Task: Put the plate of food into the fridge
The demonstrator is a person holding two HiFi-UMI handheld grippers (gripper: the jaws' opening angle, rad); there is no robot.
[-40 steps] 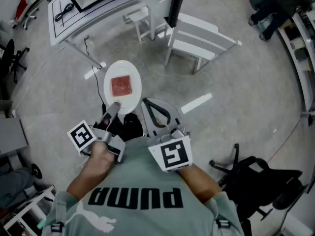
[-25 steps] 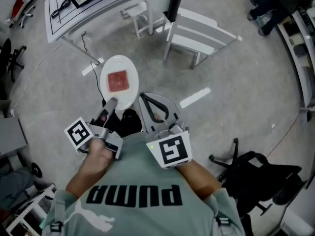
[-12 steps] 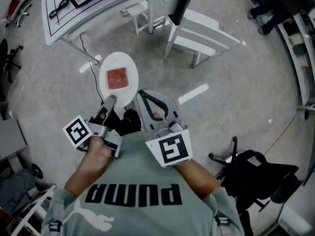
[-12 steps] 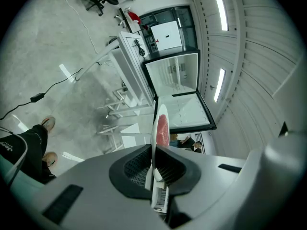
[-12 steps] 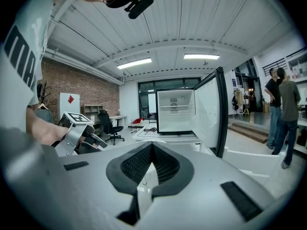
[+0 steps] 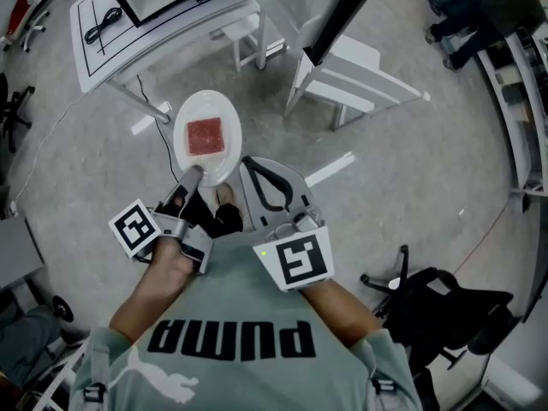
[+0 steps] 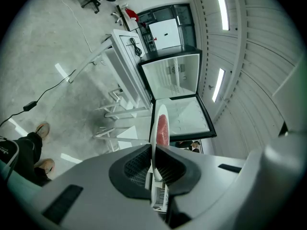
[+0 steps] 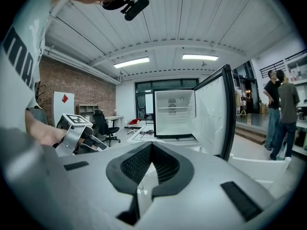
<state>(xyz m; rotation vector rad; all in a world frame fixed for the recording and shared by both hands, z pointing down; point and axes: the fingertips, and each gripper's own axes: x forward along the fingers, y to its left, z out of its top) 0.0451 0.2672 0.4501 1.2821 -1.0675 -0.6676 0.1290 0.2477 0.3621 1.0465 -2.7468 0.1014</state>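
Grey concrete floor [image 6: 411, 169] spreads under the whole scene, with a white table [image 6: 163, 15] at the upper left of the head view. Left gripper [image 6: 192, 176] is clamped on the near rim of the white plate [image 6: 184, 139], and its pads pinch that rim edge-on in the left gripper view. The plate juts forward from the jaws, away from the person, with the red square of food [image 6: 205, 136] at its centre. It is carried in the air above the floor, not yet inside anything. Right gripper [image 6: 248, 163] travels just beside the plate, its jaws pressed together with nothing between them. Open fridge [image 8: 175, 114] lies straight ahead of both grippers and well apart from them, its white compartment facing the person. The fridge door [image 8: 216, 116] is swung out to the right. By judgement, the plate reaches the shelf by going straight forward, left of that door.
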